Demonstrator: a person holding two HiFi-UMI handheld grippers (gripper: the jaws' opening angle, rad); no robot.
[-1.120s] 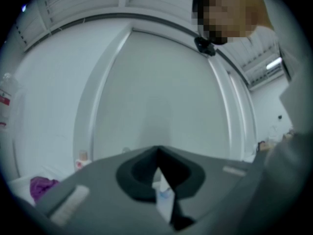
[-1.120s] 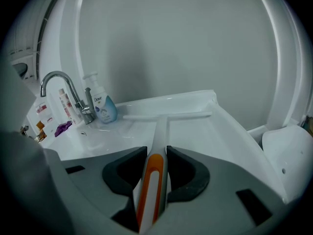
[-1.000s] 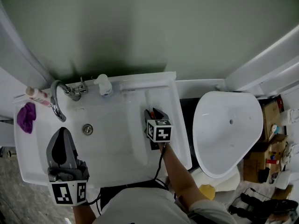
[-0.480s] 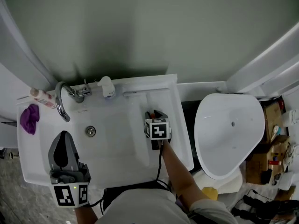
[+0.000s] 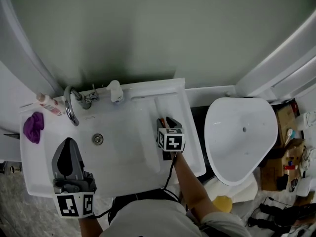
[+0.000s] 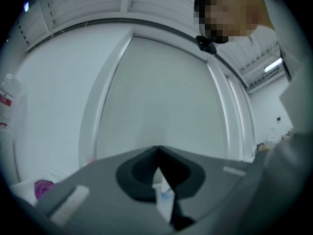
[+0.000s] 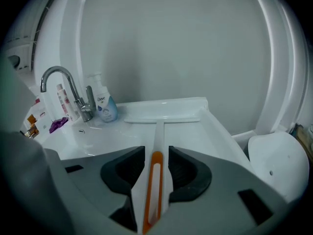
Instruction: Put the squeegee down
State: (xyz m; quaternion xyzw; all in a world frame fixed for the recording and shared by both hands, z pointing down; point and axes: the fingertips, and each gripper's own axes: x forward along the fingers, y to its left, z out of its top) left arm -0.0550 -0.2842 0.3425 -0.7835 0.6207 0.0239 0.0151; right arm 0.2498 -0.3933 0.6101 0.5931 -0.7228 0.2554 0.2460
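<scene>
Right claw [image 5: 167, 122] jaws just opened wide, pads now loose beside squeegee [image 7: 157, 126] handle. Squeegee lies on sink [image 5: 190, 132] right ledge, blade toward wall. Left claw [image 5: 67, 141] closed, empty. Withdraw straight back along handle, no dragging.

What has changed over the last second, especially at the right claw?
The right claw has just been opening, its jaws letting go of the squeegee, whose handle lies between them. The squeegee stays flat on the right ledge of the sink; the left claw stays shut.
</scene>
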